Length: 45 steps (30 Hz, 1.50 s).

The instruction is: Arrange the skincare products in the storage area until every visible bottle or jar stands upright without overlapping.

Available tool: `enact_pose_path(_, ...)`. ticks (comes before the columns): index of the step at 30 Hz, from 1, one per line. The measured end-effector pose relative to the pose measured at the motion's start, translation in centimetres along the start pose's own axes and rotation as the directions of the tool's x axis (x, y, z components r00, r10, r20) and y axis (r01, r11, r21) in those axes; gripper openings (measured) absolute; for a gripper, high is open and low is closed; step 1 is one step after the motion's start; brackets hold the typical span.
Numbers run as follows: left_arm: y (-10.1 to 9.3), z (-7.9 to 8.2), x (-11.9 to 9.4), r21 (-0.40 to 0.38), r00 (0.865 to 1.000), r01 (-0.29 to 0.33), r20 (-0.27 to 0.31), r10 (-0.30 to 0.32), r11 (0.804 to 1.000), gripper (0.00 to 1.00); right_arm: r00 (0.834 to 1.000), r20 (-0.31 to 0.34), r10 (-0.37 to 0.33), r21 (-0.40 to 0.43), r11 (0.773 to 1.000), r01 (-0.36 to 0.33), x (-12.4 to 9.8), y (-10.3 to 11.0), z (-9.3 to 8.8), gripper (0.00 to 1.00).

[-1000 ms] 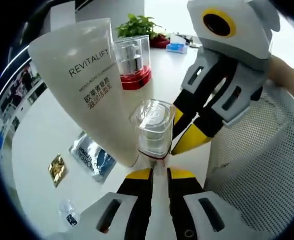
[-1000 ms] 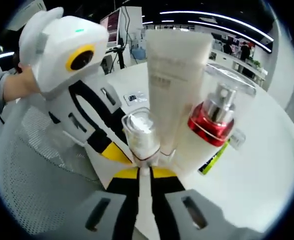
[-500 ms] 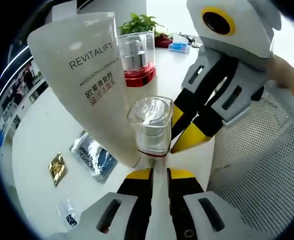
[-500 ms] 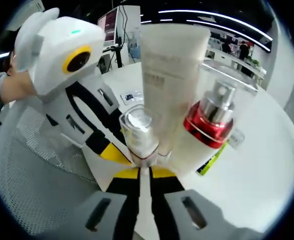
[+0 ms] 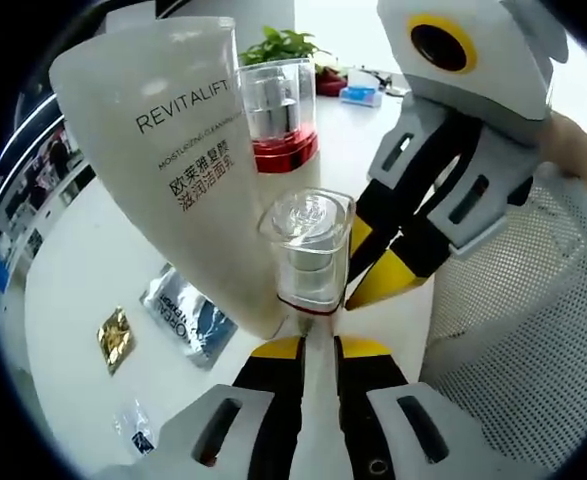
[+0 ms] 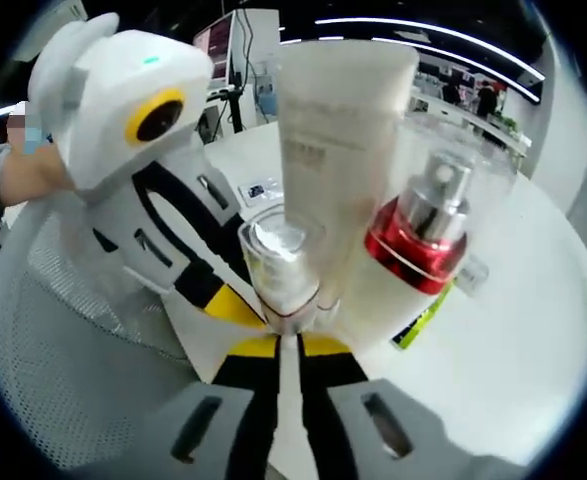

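Both grippers' jaws clamp the small pump bottle [image 5: 306, 255] by its base; judged best: lower it straight, clear of the tube [image 5: 178, 150]; release gently.

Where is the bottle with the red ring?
In the left gripper view, the red-ringed bottle stands behind the small clear-capped bottle, right beside the big white tube.

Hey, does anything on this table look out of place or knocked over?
Yes. The bottles stand upright, but the REVITALIFT tube leans against them, and loose sachets lie flat on the white table beside them, outside the mesh basket.
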<state>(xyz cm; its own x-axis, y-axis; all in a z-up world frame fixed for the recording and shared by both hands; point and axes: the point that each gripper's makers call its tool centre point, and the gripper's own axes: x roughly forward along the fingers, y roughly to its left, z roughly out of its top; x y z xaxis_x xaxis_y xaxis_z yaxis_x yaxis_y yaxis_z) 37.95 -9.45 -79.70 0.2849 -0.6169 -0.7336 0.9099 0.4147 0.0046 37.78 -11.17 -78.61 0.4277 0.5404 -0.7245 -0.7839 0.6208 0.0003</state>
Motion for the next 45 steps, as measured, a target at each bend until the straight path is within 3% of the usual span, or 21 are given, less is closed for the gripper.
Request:
enact_pose_path(30,0.6,-0.4,-0.5,0.001,1.000,-0.021,-0.014,0.021,1.000,0.08,1.000,0.008,-0.020,0.006,1.000,0.020,-0.2,-0.4,0.1,0.07)
enact_pose_path(45,-0.1,0.5,-1.2,0.023,1.000,-0.022,0.010,0.022,0.999,0.09,0.999,0.042,-0.023,-0.022,0.999,0.024,-0.7,0.1,0.8,0.08)
